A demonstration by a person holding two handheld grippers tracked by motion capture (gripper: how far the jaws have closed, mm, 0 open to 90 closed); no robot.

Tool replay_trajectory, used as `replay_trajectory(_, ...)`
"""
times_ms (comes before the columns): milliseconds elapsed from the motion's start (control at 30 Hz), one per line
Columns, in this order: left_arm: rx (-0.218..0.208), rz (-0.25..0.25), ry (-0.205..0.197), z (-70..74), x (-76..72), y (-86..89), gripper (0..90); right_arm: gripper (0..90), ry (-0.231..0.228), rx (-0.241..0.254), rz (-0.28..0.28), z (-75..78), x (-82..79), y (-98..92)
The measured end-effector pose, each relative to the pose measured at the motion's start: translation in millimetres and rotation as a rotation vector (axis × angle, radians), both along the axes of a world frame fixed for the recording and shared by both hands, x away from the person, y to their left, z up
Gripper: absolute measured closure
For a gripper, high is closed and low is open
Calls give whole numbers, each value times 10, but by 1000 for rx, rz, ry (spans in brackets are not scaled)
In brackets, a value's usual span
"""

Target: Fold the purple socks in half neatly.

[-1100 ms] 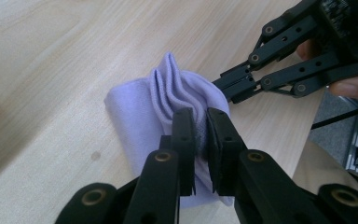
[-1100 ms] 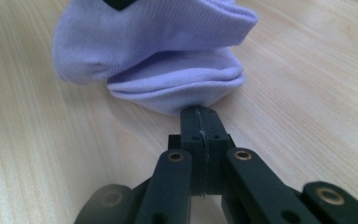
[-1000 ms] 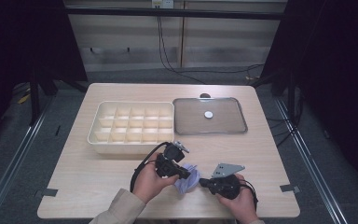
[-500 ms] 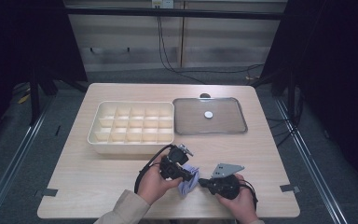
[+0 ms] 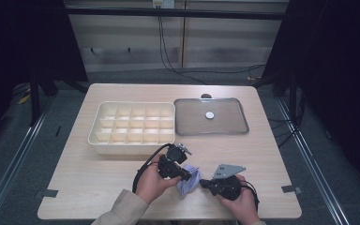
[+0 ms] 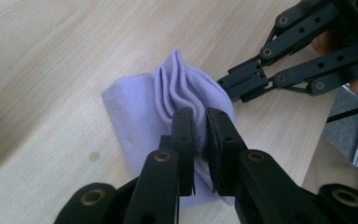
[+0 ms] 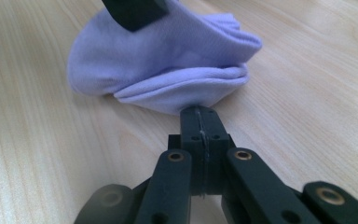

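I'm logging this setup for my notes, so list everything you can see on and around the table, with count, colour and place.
cloth: one, pale purple, folded, on the table's near edge between the two grippers
divided box: one, cream, many small compartments, left middle of the table
tray: one, grey, right of the box, touching or almost touching it
small disc: one, white, in the middle of the tray
table: one, light wood
wall cables: a few, black, behind the table
left gripper: one, black, fingers pinching a fold of the cloth
right gripper: one, black, fingers shut at the cloth's edge; whether they pinch any cloth I cannot tell
hands: two, holding the grippers, beige sleeve on the left
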State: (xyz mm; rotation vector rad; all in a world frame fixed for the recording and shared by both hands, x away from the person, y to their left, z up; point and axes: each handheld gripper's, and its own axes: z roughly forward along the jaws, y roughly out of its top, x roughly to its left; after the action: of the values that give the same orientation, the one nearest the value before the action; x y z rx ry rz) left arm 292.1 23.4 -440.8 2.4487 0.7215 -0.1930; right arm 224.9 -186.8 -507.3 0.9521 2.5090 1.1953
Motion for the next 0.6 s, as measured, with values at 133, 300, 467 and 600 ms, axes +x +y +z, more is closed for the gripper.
replay_trajectory(133,4,6,-5,50,-1,45,821,900,3,2,0,0,1,-1)
replay_trajectory(300,-5,5,-7,108,8,49,821,900,4,3,1,0,2,-2)
replay_trajectory(467,3,1,-20,209,20,79,821,900,5,5,-2,-1,-1,-2)
replay_trajectory(600,6,20,-23,293,54,153,821,900,6,7,-3,-2,0,-3)
